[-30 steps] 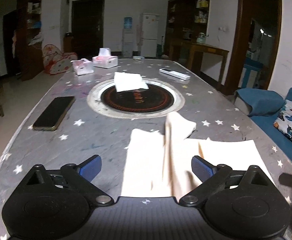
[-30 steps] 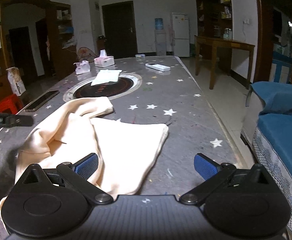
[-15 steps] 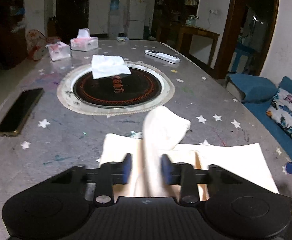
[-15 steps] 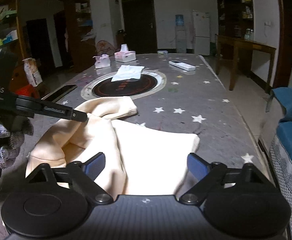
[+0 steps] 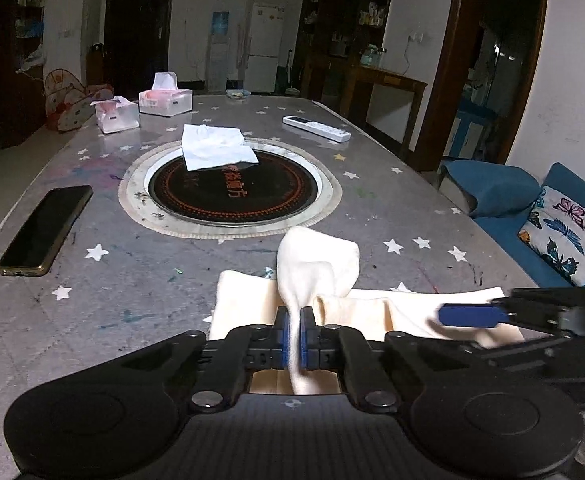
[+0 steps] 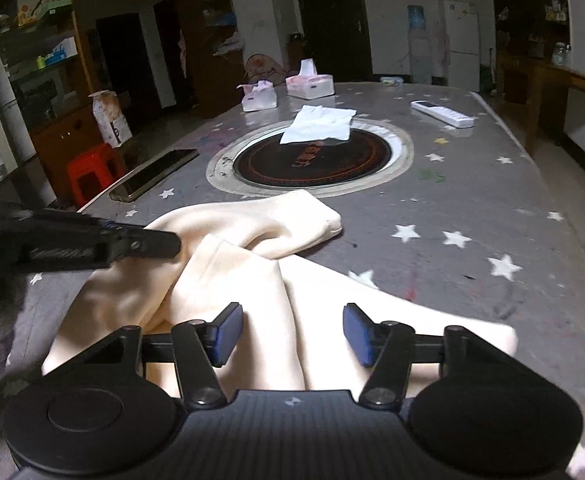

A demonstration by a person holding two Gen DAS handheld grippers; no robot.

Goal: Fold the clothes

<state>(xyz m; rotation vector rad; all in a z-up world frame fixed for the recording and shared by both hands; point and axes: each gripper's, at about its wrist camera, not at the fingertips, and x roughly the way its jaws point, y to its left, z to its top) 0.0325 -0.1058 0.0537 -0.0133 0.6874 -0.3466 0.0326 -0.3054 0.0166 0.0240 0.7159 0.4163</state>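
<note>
on the table [image 5: 140, 280], left gripper [image 5: 292, 334] jaws pinch the cream garment [image 6: 252, 280]; right gripper [image 6: 290, 334] jaws spread above it

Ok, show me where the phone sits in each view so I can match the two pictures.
Left wrist view: the phone lies at the left side, near the table's left edge, left of the round burner.
Right wrist view: the phone lies left of centre, again left of the burner.
Shared landmark: the white cloth on the burner's far rim.
</note>
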